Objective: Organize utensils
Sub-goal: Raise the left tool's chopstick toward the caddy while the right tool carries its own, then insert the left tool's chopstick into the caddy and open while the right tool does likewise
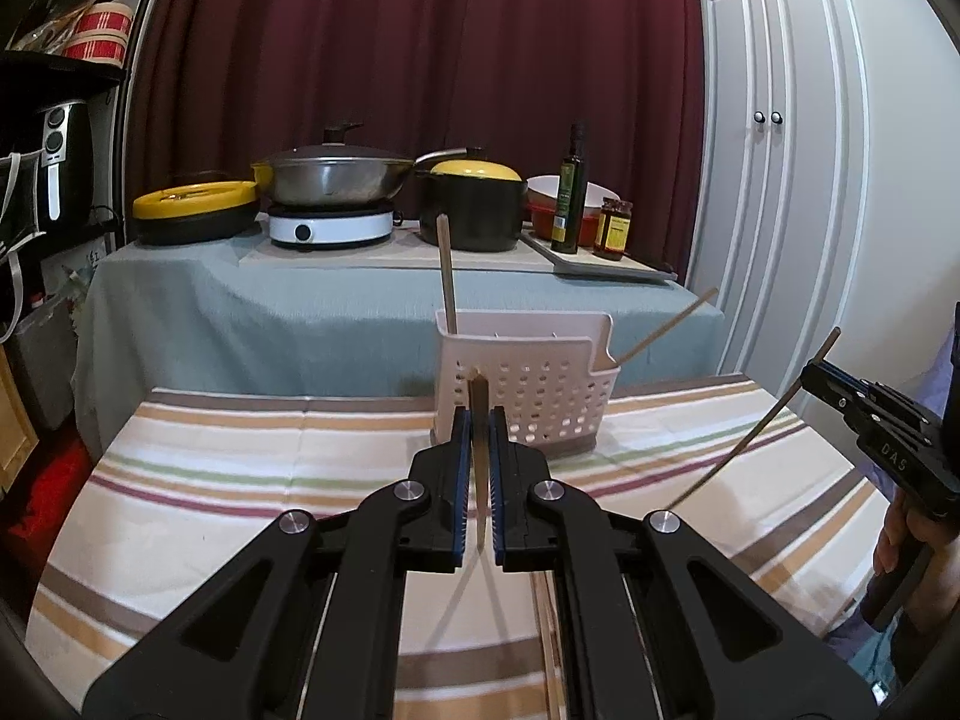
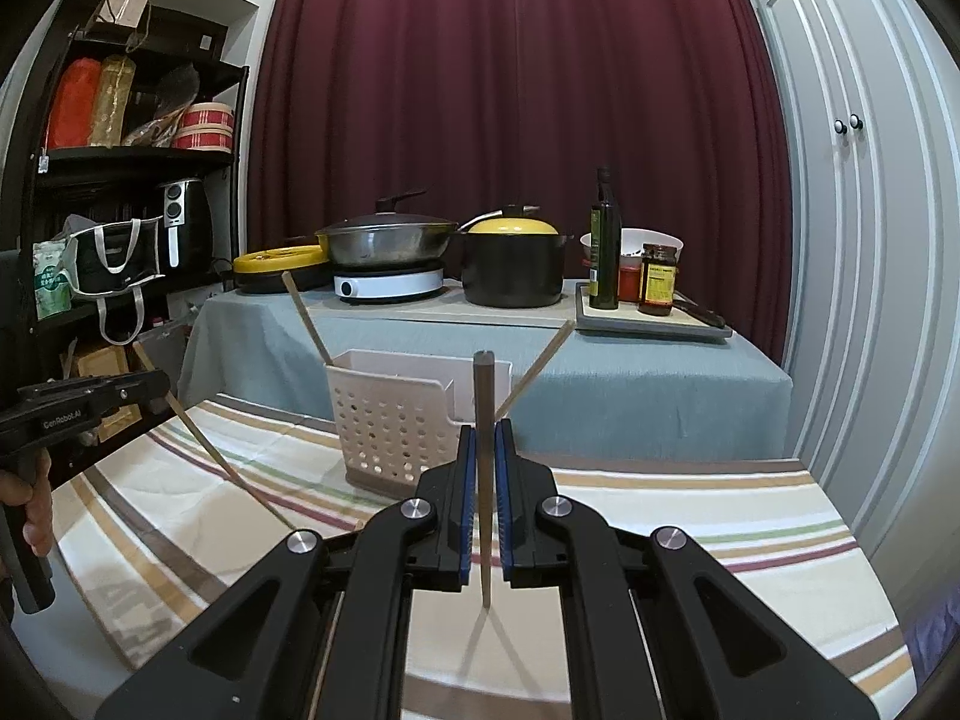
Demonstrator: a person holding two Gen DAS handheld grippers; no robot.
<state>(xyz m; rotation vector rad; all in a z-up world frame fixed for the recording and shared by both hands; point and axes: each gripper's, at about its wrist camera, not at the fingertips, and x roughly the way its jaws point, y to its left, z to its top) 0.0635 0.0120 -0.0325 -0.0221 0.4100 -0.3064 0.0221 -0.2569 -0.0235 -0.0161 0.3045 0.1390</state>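
Both sets of fingers were pinching a chopstick apiece. The left gripper clamped the left chopstick between its blue pads, long axis near upright, tip down toward the striped tabletop, just in front of the white basket. The right gripper held the right chopstick the same way, blunt end up, thin tip hanging clear of the cloth, just right of the basket.

Two more chopsticks already stood in the basket, leaning outward at opposite ends.

My read: mid-transfer, sticks lifted but not yet deposited. The next move calls for raising each tip above the basket rim, centring over an opening, then lowering and releasing. The left one looked closer to entry.
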